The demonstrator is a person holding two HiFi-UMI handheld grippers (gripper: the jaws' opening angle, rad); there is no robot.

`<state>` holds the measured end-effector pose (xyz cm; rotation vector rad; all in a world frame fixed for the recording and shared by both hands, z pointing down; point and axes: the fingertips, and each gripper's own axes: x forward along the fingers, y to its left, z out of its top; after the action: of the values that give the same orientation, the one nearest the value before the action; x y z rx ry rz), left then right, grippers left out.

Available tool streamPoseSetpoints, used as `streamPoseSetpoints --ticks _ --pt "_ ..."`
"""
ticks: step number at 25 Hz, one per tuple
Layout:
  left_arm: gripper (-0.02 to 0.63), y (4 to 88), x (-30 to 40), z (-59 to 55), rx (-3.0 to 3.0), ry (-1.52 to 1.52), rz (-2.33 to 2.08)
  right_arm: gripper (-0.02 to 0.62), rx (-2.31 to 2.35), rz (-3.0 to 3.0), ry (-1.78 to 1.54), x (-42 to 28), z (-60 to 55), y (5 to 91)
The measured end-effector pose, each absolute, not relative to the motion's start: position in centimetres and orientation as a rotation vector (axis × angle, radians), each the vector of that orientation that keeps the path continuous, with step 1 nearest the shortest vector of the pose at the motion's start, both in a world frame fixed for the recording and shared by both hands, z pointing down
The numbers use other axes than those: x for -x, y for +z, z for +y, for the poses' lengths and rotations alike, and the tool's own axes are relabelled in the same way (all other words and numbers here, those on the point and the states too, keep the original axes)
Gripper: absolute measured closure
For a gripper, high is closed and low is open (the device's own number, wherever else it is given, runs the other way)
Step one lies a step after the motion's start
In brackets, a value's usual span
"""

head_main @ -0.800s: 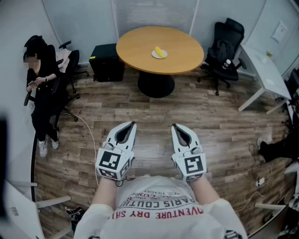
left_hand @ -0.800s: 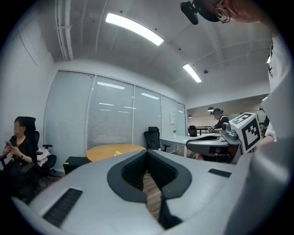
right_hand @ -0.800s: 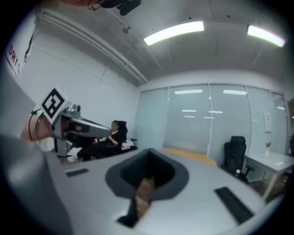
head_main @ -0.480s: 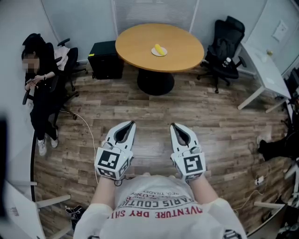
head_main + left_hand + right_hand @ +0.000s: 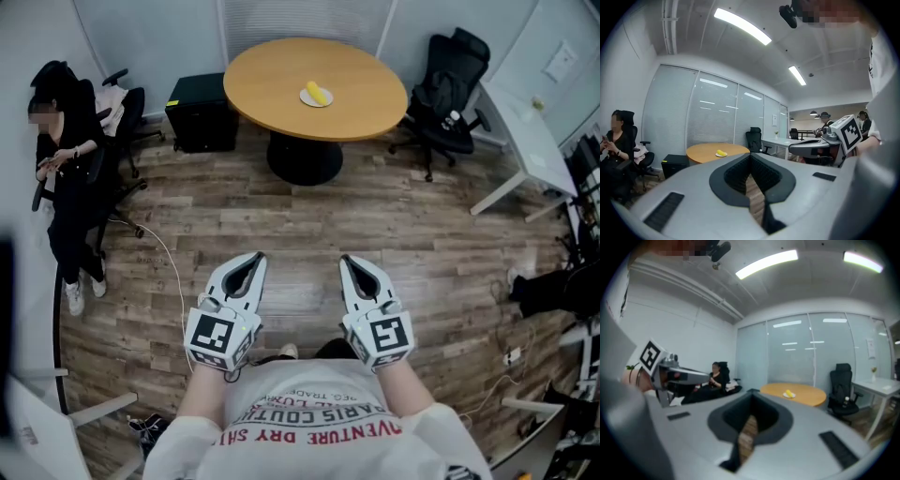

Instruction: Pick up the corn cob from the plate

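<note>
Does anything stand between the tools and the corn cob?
Nothing visible does: only wooden floor lies between the left tool, the right tool and the table, where the corn cob sits on its plate.

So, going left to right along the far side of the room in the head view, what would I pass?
Seated person → black cabinet → round table, bearing the plate with the corn cob → black office chair → white desk.
</note>
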<state>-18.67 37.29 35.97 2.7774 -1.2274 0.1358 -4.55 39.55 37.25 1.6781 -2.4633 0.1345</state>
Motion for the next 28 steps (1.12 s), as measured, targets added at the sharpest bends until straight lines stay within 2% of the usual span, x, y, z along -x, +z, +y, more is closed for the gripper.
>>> streamPoseSetpoints --ticks 6,14,28 --pt "0.571 37.5 17.9 34.9 -2.742 0.16 -1.234 0.575 -1.647 -2.453 0.179 3.4 36.7 38.7" --pt "0.572 38.0 14.5 27.2 -2.689 0.169 -1.368 0.575 -1.557 -2.527 0.153 -0.4 27.6 39.6" --pt "0.571 37.2 0.5 7.9 -2.632 0.136 -1.472 0.575 -1.397 -2.628 0.11 -13.5 7.3 38.5"
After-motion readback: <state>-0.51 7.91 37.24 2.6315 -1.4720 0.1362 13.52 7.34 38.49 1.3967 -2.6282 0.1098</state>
